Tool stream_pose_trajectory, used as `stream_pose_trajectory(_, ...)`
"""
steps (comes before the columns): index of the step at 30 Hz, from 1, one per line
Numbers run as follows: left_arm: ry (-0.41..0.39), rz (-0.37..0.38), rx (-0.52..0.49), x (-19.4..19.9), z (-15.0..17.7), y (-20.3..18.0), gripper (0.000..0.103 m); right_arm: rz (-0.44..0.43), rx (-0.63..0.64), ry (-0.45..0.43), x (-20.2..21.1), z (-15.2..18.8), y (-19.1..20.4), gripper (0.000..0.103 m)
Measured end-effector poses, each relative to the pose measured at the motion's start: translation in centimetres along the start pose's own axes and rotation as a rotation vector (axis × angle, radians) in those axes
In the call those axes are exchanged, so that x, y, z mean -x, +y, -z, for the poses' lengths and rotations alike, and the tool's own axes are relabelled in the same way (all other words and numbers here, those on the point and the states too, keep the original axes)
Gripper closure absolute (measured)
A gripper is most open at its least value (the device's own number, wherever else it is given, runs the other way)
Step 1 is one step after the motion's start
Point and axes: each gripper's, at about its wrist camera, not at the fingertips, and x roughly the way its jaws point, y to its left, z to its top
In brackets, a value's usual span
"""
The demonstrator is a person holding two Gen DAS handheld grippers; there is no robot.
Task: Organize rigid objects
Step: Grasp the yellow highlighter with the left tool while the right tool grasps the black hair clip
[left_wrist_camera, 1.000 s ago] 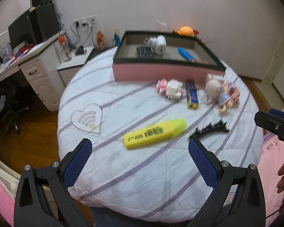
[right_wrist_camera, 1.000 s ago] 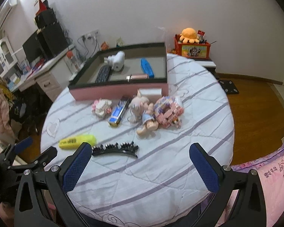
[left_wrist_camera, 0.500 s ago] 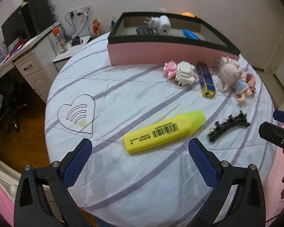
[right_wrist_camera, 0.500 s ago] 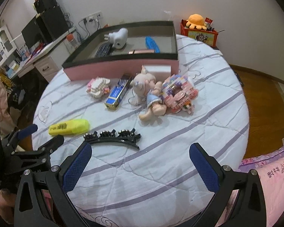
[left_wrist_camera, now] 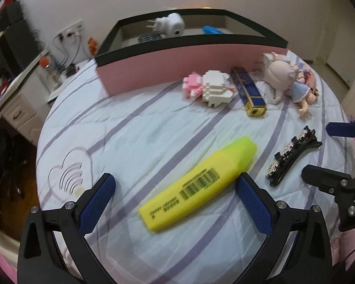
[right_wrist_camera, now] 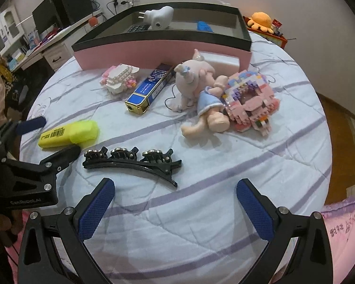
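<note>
A yellow highlighter (left_wrist_camera: 198, 184) lies on the striped round table; my open left gripper (left_wrist_camera: 176, 203) hovers with its fingers on either side of it, not touching. It also shows in the right wrist view (right_wrist_camera: 69, 133). A black hair clip (right_wrist_camera: 132, 162) lies just ahead of my open, empty right gripper (right_wrist_camera: 175, 209); it shows in the left wrist view (left_wrist_camera: 293, 155) too. Behind lie a white-pink block toy (left_wrist_camera: 208, 87), a blue box (right_wrist_camera: 150, 88), a doll (right_wrist_camera: 201, 97) and a pink block house (right_wrist_camera: 250, 99). The pink storage box (right_wrist_camera: 158, 46) stands at the back.
The storage box holds a white plug adapter (right_wrist_camera: 158, 16), a dark remote (right_wrist_camera: 137, 28) and a blue object (right_wrist_camera: 204, 26). A desk with monitor (right_wrist_camera: 47, 21) stands left of the table. An orange plush (right_wrist_camera: 260, 21) sits behind on the right. The table edge drops to wooden floor (right_wrist_camera: 338, 123).
Both grippers have moved forward and down toward the table. The left one now straddles the highlighter; the right one has closed in on the hair clip. Nothing has been taken hold of.
</note>
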Motion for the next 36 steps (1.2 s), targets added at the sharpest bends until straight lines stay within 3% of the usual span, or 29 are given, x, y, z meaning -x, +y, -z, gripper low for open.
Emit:
stream_pose_trajectory(6, -0.018, 0.089, -0.013, -0.5, -0.8, -0.2, 0.018, -0.019, -0.018, -0.006, 0.0, -0.1, -0.5, 0.0)
stream_pose_trajectory(9, -0.029, 0.095, -0.016, -0.3, -0.9, -0.3, 0.036, -0.021, -0.018, -0.01, 0.0, -0.2, -0.5, 0.0)
stream_pose_trajectory(11, -0.028, 0.096, -0.005, -0.1, -1.0, 0.0, 0.055, -0.026, -0.016, -0.012, 0.0, -0.1, -0.5, 0.0)
stream_pose_trajectory(14, -0.022, 0.109, 0.041, 0.1, -1.0, 1.0, 0.072, -0.036, -0.009, -0.014, -0.2, -0.4, -0.2, 0.0)
stream_pose_trajectory(27, -0.023, 0.105, 0.099, 0.1, -0.6, 2.0, 0.072, -0.078, 0.068, -0.041, -0.7, -0.7, 1.4, 0.004)
stream_pose_trajectory(34, -0.028, 0.121, 0.129, 0.2, -0.4, 2.3, 0.072, -0.052, 0.148, -0.09, -1.4, -0.4, 2.5, 0.004)
stream_pose_trajectory(36, -0.028, 0.117, 0.131, 0.2, -0.4, 2.2, 0.072, -0.05, 0.156, -0.109, -1.3, -0.4, 2.6, 0.013)
